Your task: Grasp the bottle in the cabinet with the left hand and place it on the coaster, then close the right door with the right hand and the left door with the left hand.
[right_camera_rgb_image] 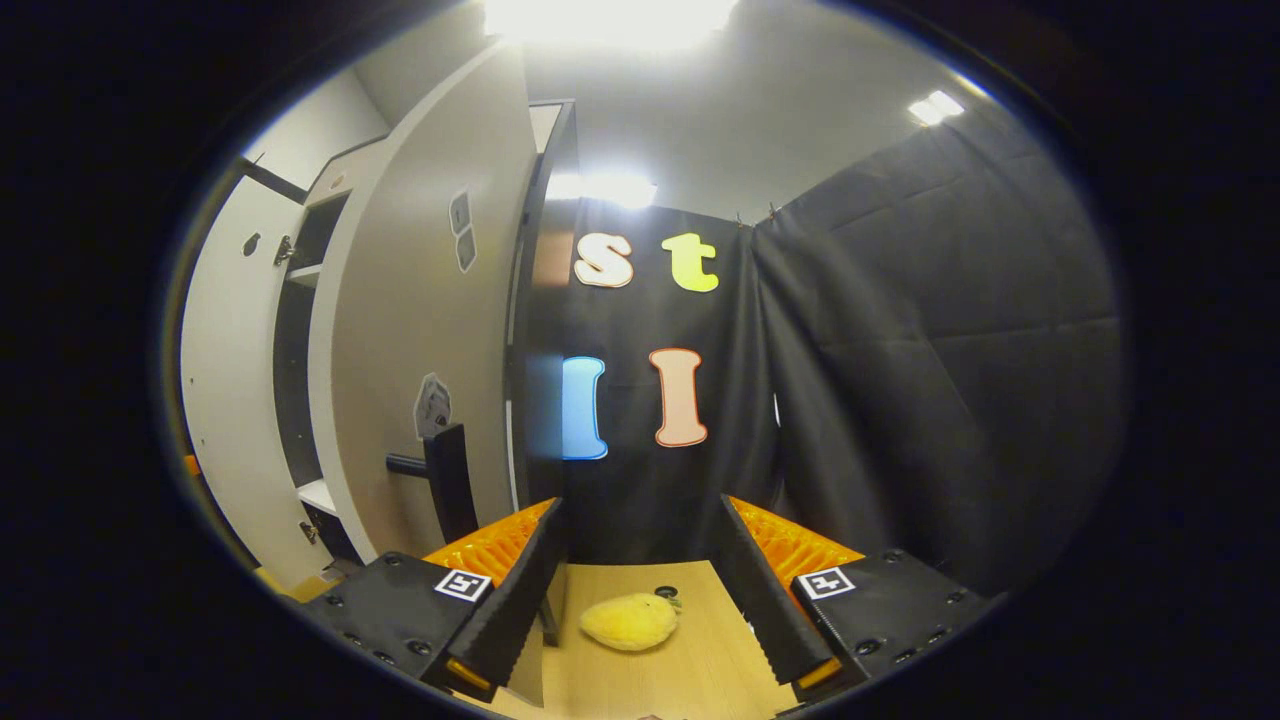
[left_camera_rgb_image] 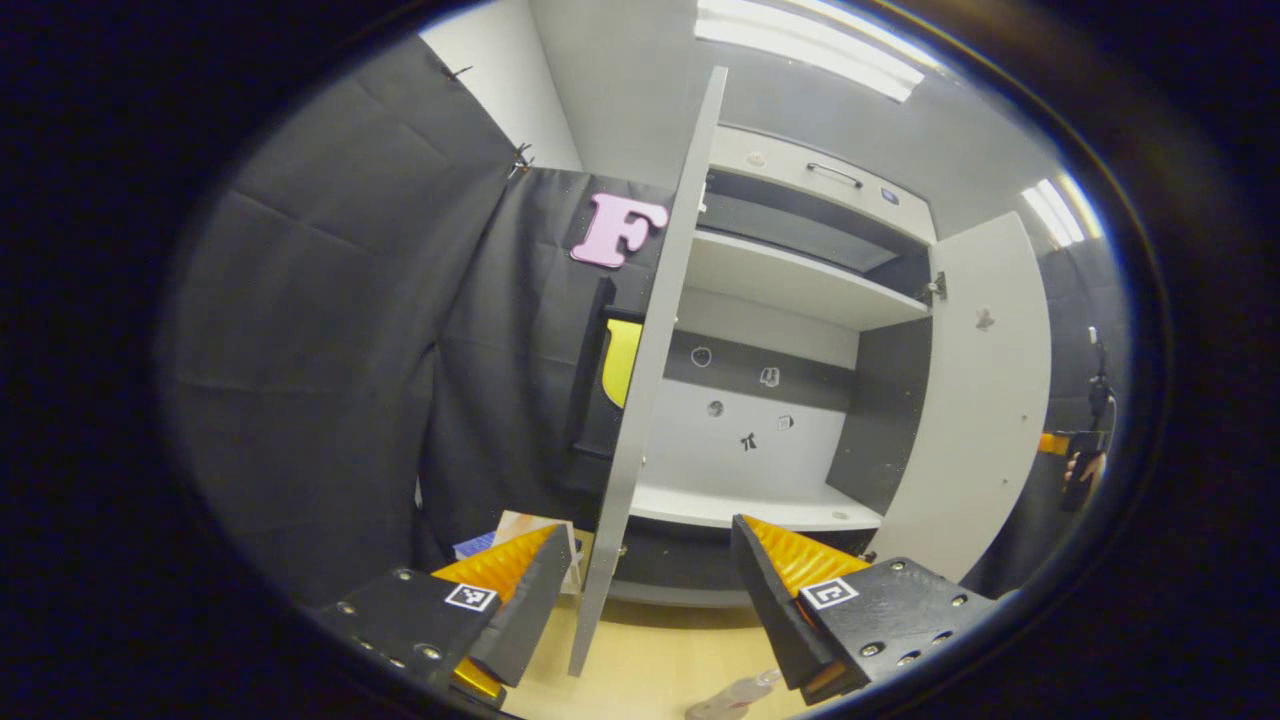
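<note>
The white cabinet [left_camera_rgb_image: 790, 280] stands with both doors open and its lower shelf [left_camera_rgb_image: 750, 505] bare. Edge-on between my left gripper's fingers is the left door [left_camera_rgb_image: 640, 400]; the right door [left_camera_rgb_image: 975, 400] swings out on the far side. A clear bottle [left_camera_rgb_image: 735, 693] shows at the bottom edge on the wooden table, below my left gripper [left_camera_rgb_image: 645, 600], which is open and holds nothing. In the right gripper view the right door [right_camera_rgb_image: 420, 350] with its black handle [right_camera_rgb_image: 445, 480] is just left of my open right gripper [right_camera_rgb_image: 640, 600]. The left door [right_camera_rgb_image: 225, 400] lies beyond.
A yellow plush toy [right_camera_rgb_image: 628, 620] lies on the table [right_camera_rgb_image: 690, 660] ahead of the right gripper. Some flat printed items [left_camera_rgb_image: 530, 535] sit behind the left door. A hand holding the other gripper [left_camera_rgb_image: 1080, 460] shows past the right door. Black cloth walls surround the booth.
</note>
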The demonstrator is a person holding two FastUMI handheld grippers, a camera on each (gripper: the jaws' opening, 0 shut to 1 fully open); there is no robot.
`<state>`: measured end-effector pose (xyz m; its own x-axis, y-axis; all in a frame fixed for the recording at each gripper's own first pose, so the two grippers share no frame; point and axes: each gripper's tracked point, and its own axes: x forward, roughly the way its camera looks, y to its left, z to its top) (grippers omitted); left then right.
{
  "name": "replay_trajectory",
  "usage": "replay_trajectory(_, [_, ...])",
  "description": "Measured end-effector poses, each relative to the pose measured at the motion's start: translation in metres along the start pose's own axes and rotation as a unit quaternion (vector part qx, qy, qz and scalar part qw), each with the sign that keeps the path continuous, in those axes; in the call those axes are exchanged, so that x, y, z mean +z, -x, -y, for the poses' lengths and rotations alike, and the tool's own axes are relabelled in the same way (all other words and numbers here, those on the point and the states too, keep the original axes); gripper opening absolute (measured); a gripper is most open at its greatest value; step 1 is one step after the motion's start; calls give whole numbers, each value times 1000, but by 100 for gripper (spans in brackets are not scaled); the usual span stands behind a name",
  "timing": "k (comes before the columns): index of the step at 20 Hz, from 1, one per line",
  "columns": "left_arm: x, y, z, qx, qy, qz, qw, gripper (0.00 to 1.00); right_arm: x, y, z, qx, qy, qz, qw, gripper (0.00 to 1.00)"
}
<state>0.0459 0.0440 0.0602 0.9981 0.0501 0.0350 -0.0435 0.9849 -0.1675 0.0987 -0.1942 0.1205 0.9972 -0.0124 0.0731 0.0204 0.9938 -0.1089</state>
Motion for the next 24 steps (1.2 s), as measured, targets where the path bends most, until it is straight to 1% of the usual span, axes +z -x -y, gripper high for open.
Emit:
replay_trajectory(2, [-5, -1, 0, -2, 1, -4, 1000, 92, 5, -8, -6, 14, -27, 1, 1000, 92])
replay_trajectory(3, [-6, -1, 0, -2, -1, -6, 1000, 90, 8, -10, -7, 15, -21, 1, 1000, 95])
replay_trajectory(5, [-5, -1, -2, 1, -9, -5, 1000, 87, 9, -10, -4, 2, 12, 2, 1000, 95])
replay_trajectory(6, [-5, -1, -2, 4, -13, -2, 1000, 87, 11, -8, -4, -5, 16, 5, 1000, 92])
replay_trajectory(7, [-5, 0, -3, 6, -17, -1, 1000, 87, 10, -7, -4, -12, 17, 4, 1000, 92])
replay_trajectory(8, [-5, 1, -4, 6, -19, -1, 1000, 92, 9, -6, -5, -17, 12, 4, 1000, 95])
replay_trajectory(10, [-5, 0, -6, 6, -26, 0, 1000, 100, 7, -8, -10, -16, 2, -1, 1000, 95])
replay_trajectory(11, [-6, 0, -6, 6, -30, 0, 1000, 100, 7, -7, -11, -19, 1, -5, 1000, 92])
replay_trajectory(12, [-7, -1, -7, 4, -33, 0, 999, 94, 7, -7, -12, -23, 5, -5, 1000, 92])
replay_trajectory(13, [-9, -2, -7, 3, -35, -1, 999, 87, 8, -7, -15, -24, 9, -6, 1000, 95])
replay_trajectory(14, [-11, -2, -7, 3, -35, -3, 999, 92, 7, -6, -20, -21, 8, -9, 1000, 92])
replay_trajectory(15, [-12, -2, -6, 4, -34, -4, 999, 96, 7, -5, -28, -13, 6, -13, 1000, 95])
replay_trajectory(16, [-12, -2, -7, 5, -32, -5, 999, 100, 6, 0, -40, -5, 6, -15, 1000, 95])
replay_trajectory(17, [-12, 0, -7, 8, -30, -6, 1000, 87, 7, 2, -49, 3, 7, -14, 1000, 92])
replay_trajectory(19, [-11, 1, -8, 13, -29, -7, 999, 87, 7, 2, -64, 22, 6, -10, 1000, 92])
replay_trajectory(20, [-11, 2, -10, 17, -31, -9, 999, 94, 6, 0, -73, 32, 0, -11, 999, 95])
replay_trajectory(21, [-11, 4, -11, 22, -34, -11, 999, 100, 5, -1, -82, 42, -5, -13, 999, 92])
replay_trajectory(22, [-10, 4, -13, 25, -38, -12, 999, 87, 15, 8, -99, 51, -7, -13, 999, 92])
replay_trajectory(23, [-9, 5, -15, 30, -41, -12, 999, 87, 16, 8, -107, 57, -6, -13, 998, 92])
replay_trajectory(24, [-7, 5, -17, 34, -42, -11, 998, 100, 16, 6, -113, 57, -5, -13, 998, 92])
